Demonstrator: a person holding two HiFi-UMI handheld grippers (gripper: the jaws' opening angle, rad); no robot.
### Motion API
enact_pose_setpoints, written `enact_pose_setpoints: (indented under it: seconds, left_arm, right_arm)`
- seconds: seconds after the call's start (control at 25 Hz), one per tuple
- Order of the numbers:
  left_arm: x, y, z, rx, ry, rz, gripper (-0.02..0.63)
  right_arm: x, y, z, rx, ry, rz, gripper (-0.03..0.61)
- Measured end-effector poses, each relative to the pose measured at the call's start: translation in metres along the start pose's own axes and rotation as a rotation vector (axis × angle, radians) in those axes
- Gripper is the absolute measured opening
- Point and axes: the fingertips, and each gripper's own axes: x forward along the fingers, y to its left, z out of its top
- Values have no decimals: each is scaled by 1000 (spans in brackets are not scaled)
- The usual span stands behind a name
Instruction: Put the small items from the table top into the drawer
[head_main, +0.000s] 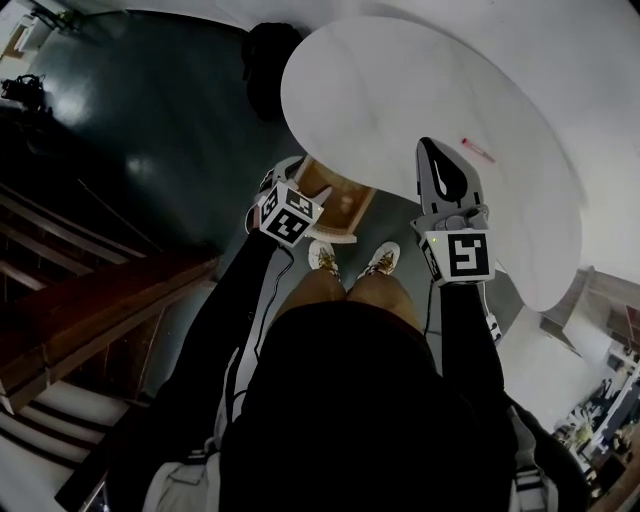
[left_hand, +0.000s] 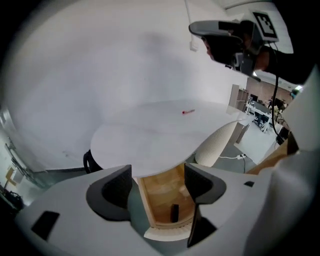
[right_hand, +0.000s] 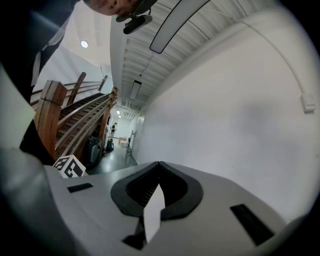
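Observation:
A small red item (head_main: 477, 150) lies on the white table top (head_main: 400, 90), far from the edge; the left gripper view also shows the red item (left_hand: 188, 112). Under the near table edge an open wooden drawer (head_main: 345, 205) holds a small black item (left_hand: 174, 212). My left gripper (left_hand: 157, 175) is open and empty, hovering just above the drawer (left_hand: 145, 200). My right gripper (head_main: 428, 150) is over the table, left of the red item, jaws shut at the tips (right_hand: 159, 165). A white sliver shows behind the tips; I cannot tell what it is.
The table stands on a white ribbed pedestal (left_hand: 215, 145). A black chair (head_main: 268, 60) sits at the table's far-left side. Wooden stairs (head_main: 90, 310) run along the left. The person's shoes (head_main: 355, 260) are on the dark floor below the drawer.

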Motion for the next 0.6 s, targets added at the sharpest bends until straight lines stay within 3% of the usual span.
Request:
enact_pose_setpoints:
  seconds: [0.6]
  left_arm:
    - [-143,3,162,52,-494,130,348]
  right_arm:
    - [-6,-2,20,-31,-55,-9,26]
